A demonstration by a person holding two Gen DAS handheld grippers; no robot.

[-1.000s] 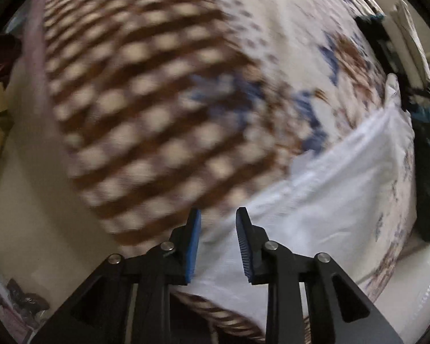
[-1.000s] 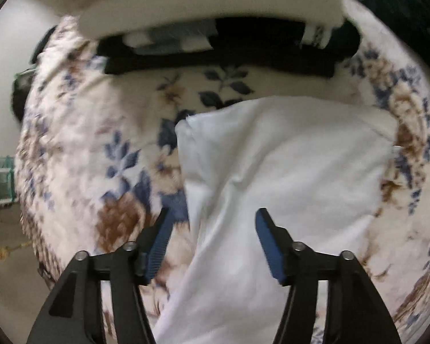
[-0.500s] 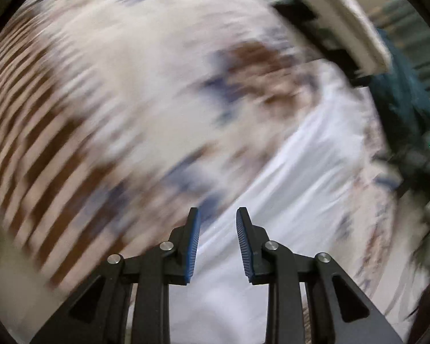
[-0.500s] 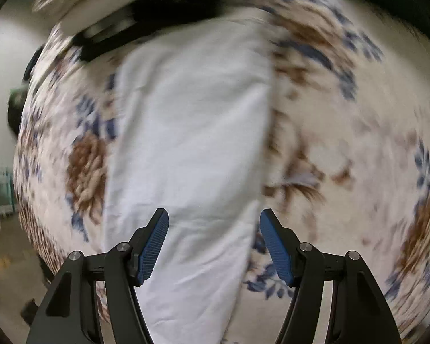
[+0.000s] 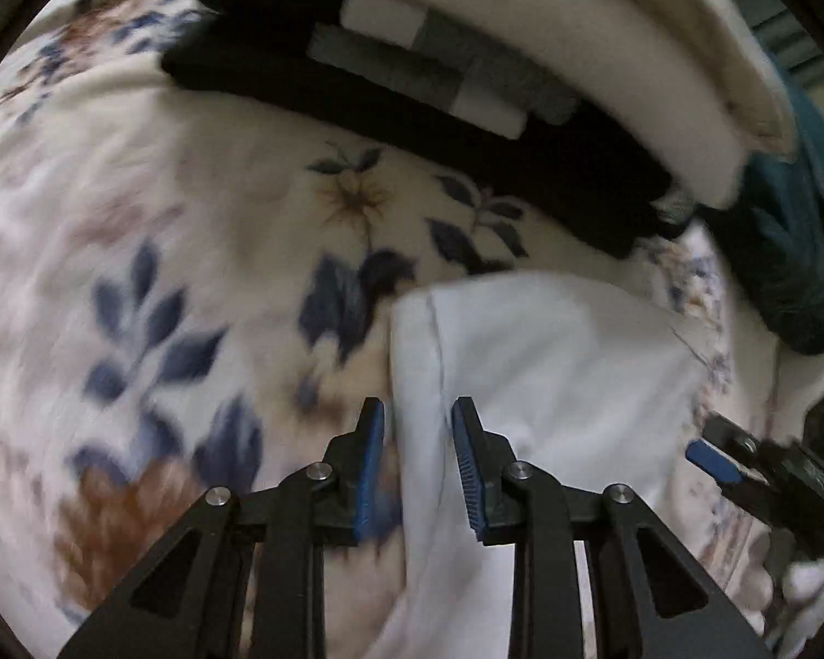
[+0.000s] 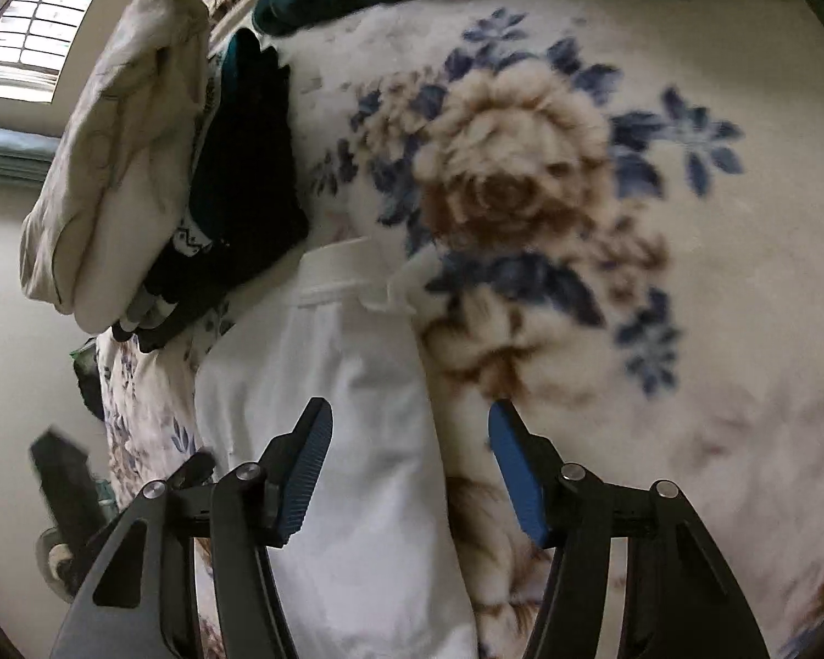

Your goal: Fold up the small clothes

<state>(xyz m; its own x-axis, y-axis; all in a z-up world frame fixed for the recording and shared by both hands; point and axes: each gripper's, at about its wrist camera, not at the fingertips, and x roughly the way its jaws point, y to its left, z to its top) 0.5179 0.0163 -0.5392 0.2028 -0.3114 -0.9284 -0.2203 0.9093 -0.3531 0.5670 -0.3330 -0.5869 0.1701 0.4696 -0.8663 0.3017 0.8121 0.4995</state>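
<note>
Where the floral blanket [image 5: 154,252] covers the bed, cream with blue leaves and brown blooms, it fills most of both wrist views. Along its far edge lies a stack of folded clothes: a thick cream bundle [image 5: 566,27] uppermost, a layer of grey and white rolled pieces [image 5: 428,66] under it, and black garments [image 5: 412,115] at the base, touching the blanket. A dark teal garment [image 5: 796,252] sits just beside that stack at the blanket's far right corner. No container shows in either view. The white garment [image 5: 549,362] lies flat on the blanket, near the stack but apart from it in the left view, with a seam running down close to its left edge. The left hand-held gripper [image 5: 417,428] is narrowly parted, its jaws straddling that seamed edge without closing on it. The right hand-held gripper [image 6: 409,450] stands wide, one blue pad [image 6: 307,467] over the white cloth and the other over the blanket beside it, gripping nothing. From the left view it appears at the right edge [image 5: 741,467].
</note>
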